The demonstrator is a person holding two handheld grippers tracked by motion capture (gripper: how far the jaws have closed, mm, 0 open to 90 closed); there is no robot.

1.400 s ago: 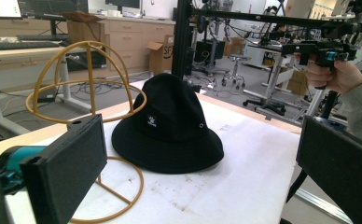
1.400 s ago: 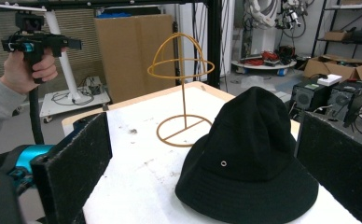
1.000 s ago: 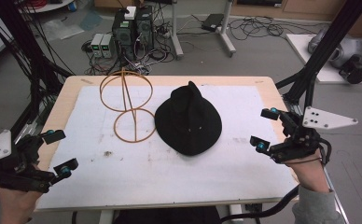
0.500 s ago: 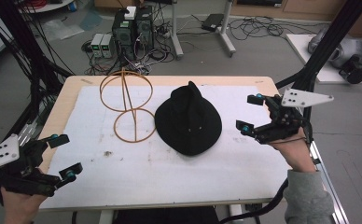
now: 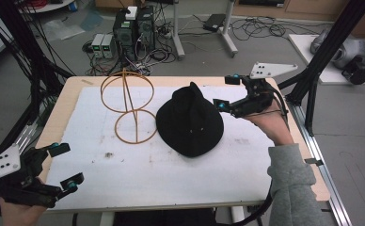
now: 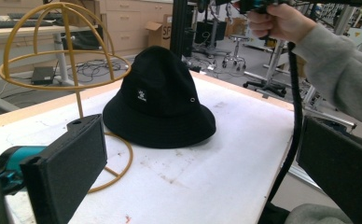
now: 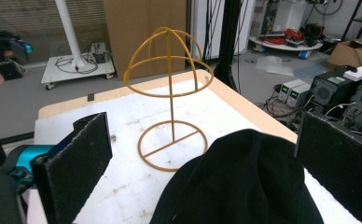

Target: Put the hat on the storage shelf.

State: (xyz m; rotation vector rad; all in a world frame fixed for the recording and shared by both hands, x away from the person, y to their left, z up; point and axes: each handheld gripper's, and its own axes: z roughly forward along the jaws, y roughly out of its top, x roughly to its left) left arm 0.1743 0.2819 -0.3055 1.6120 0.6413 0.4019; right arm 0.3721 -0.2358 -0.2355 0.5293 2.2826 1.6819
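Observation:
A black bucket hat [image 5: 190, 121] [image 6: 158, 100] [image 7: 244, 186] lies brim down in the middle of the white table top [image 5: 171, 174]. To its left stands a yellow wire hat stand [image 5: 126, 104] [image 6: 58, 65] [image 7: 170, 98], upright and bare. My right gripper [image 5: 228, 92] is open and hovers just right of the hat's crown, its jaws on either side of the near edge of the hat in the right gripper view. Down at the front left corner, my left gripper [image 5: 65, 164] is open with nothing between its jaws and points toward the hat.
Black frame posts [image 5: 331, 42] rise at both sides of the table. Computers and cables [image 5: 133, 28] sit on the floor behind it. The wooden table edge [image 5: 307, 155] runs close to the person's right forearm [image 5: 289, 183].
My right gripper has moved up and left from the table's right edge to beside the hat's crown. My left gripper has shifted slightly at the front left corner.

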